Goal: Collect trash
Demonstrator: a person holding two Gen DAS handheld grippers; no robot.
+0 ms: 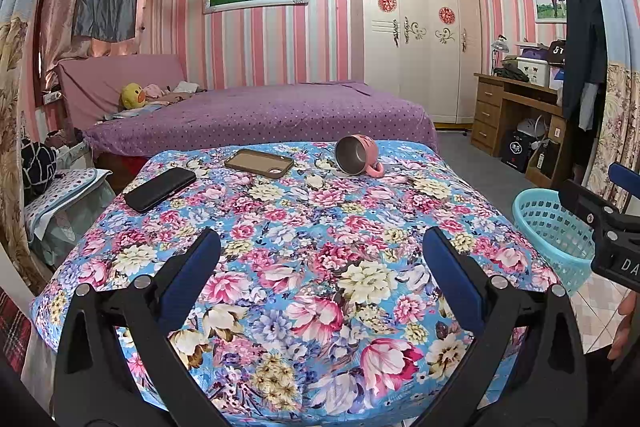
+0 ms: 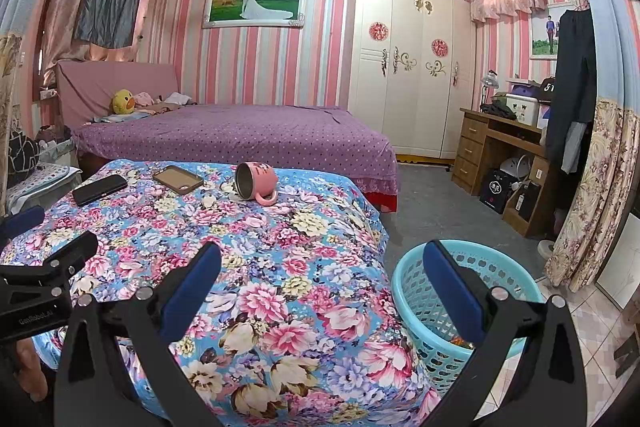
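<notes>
In the left wrist view, the right gripper is cut off by the frame's right edge, so only part of its black body and one blue tip show, and its spread cannot be told here; it hides part of the light blue plastic lattice basket standing on the floor beside the table. The left gripper hangs spread wide and empty above the flowered blue-and-pink tablecloth, touching nothing. Far across the cloth lie a black phone, a brown phone case and a pink mug with a metal inside, tipped on its side with its mouth facing the camera. In the right wrist view, the right gripper is likewise wide apart and empty, its right finger in front of the basket, whose open top faces up. Something orange lies at the basket's bottom, too hidden to make out. The left gripper shows only partly at the left edge.
</notes>
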